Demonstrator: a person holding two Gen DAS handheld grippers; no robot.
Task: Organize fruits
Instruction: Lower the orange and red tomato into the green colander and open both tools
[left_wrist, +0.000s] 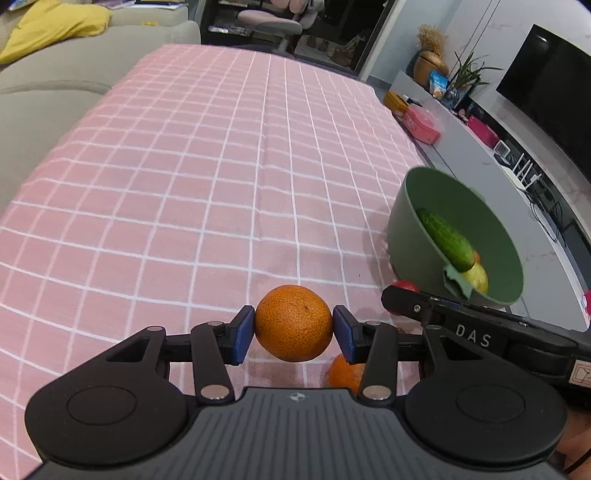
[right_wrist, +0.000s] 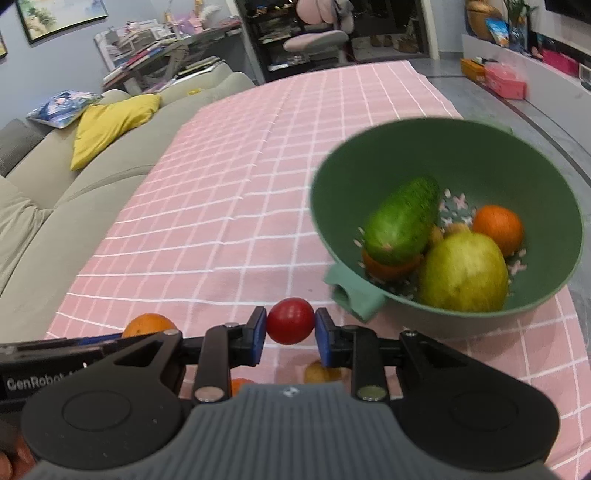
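My left gripper (left_wrist: 294, 325) is shut on an orange (left_wrist: 294, 323) and holds it above the pink checked tablecloth (left_wrist: 184, 166). My right gripper (right_wrist: 290, 322) is shut on a small red tomato (right_wrist: 290, 320), just left of the green bowl (right_wrist: 480, 155). The bowl holds a cucumber (right_wrist: 400, 221), a yellow-green pear-like fruit (right_wrist: 463, 271) and two oranges (right_wrist: 498, 227). In the left wrist view the bowl (left_wrist: 417, 225) stands at the right with the cucumber (left_wrist: 445, 236) in it. Another orange (left_wrist: 345, 374) lies on the cloth below the left gripper.
A small yellowish fruit (right_wrist: 317, 373) lies on the cloth under the right gripper. A grey sofa (right_wrist: 55, 192) with a yellow cushion (right_wrist: 110, 122) runs along the table's left side. A low TV counter (left_wrist: 480, 147) with boxes stands to the right.
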